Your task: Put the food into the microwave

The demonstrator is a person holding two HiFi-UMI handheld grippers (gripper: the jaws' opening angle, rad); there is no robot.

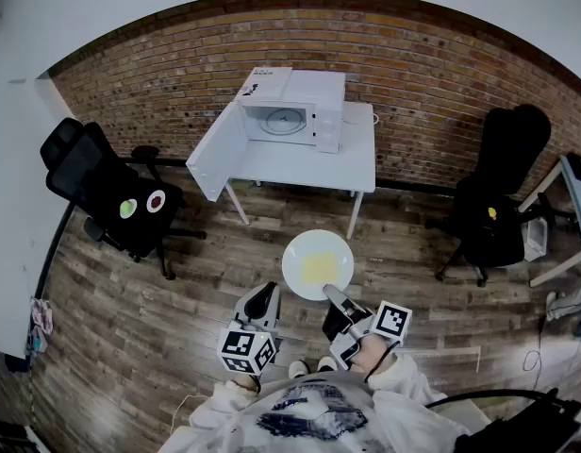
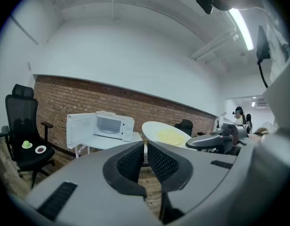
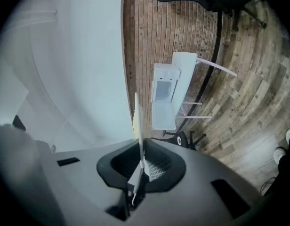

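The weak point is your hold. The right tongs (image 1: 330, 295) pinch the plate (image 1: 300, 253) by its near rim only, so the whole dish hangs out in front of the pads with nothing beneath it. If the plate sags or twists in that thin bite as you walk, the yellow food (image 1: 319, 268) may slide toward the low edge, or the rim may slip free altogether. At the microwave (image 1: 295, 111), a plate this wide could clip the frame of the opening if you bring it in crooked.

The left tongs (image 2: 146, 149) are pressed together on nothing, beside the plate and apart from it, so they give no support.

The plate sits roughly level straight ahead of you, over the wooden floor (image 1: 177, 291). The microwave stands well apart on the white bench (image 1: 352, 159) by the brick wall, with its door (image 1: 215, 149) swung wide to your left.
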